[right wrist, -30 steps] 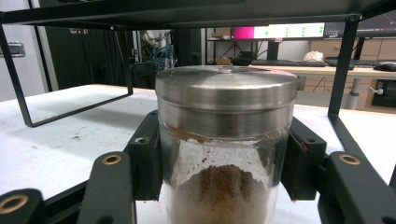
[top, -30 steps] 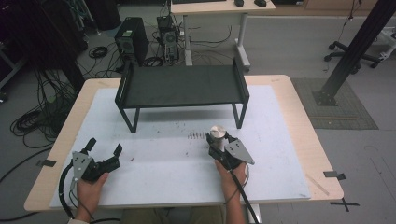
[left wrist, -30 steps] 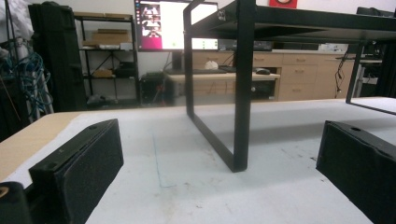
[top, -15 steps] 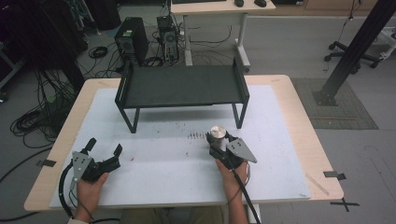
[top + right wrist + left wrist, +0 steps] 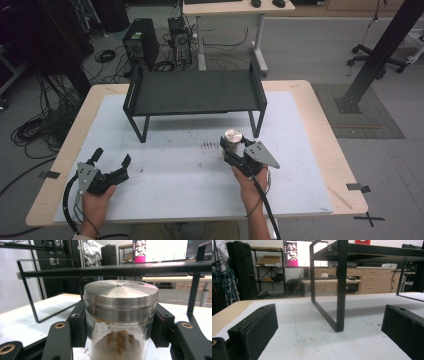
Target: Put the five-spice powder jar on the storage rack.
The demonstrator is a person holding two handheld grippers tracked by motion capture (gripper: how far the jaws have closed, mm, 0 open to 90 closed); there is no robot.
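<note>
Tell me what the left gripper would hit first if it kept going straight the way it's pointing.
Probably the near leg of the black shelf: it stands almost straight ahead between the open jaws of the left gripper, though how far off is unclear.

Shelf rack (image 5: pixel 195 92) sits at far half of mat (image 5: pixel 165 200), mat on table (image 5: pixel 320 120). Jar (image 5: pixel 232 137) just in front of rack's right front leg, between right gripper (image 5: pixel 231 150) jaws. Left gripper (image 5: pixel 111 159) way off at near-left of mat, well apart from jar.
</note>
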